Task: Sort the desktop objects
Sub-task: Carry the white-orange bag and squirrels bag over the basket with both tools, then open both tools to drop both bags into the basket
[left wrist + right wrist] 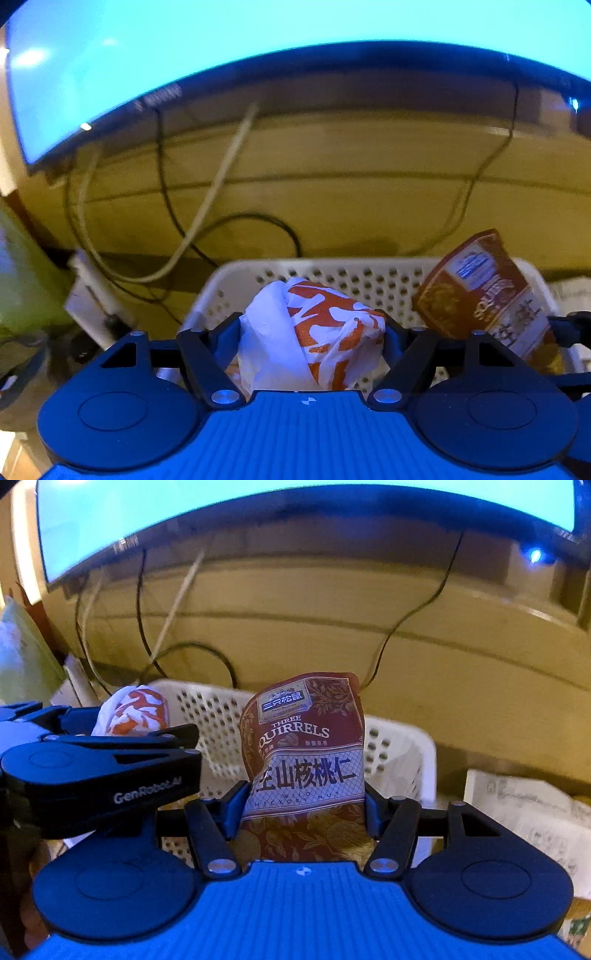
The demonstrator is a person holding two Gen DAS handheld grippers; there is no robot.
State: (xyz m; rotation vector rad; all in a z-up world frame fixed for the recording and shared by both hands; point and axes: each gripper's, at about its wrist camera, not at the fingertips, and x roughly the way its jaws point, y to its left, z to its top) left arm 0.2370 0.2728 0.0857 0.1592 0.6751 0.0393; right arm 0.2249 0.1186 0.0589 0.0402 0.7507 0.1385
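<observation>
My left gripper point(312, 332) is shut on a white and orange packet point(314, 332) and holds it over a white perforated basket point(347, 275). My right gripper point(303, 805) is shut on a brown Three Squirrels nut pouch point(306, 753) and holds it upright over the same basket point(399, 753). In the left wrist view the pouch point(487, 291) stands at the right. In the right wrist view the left gripper point(122, 738) with the packet point(136, 710) is at the left, close beside mine.
A lit monitor point(184, 44) spans the top, above a wooden desk point(351, 206) with black and white cables point(221, 177). A white power strip point(92, 295) lies left of the basket. Printed paper point(532, 819) lies right of the basket.
</observation>
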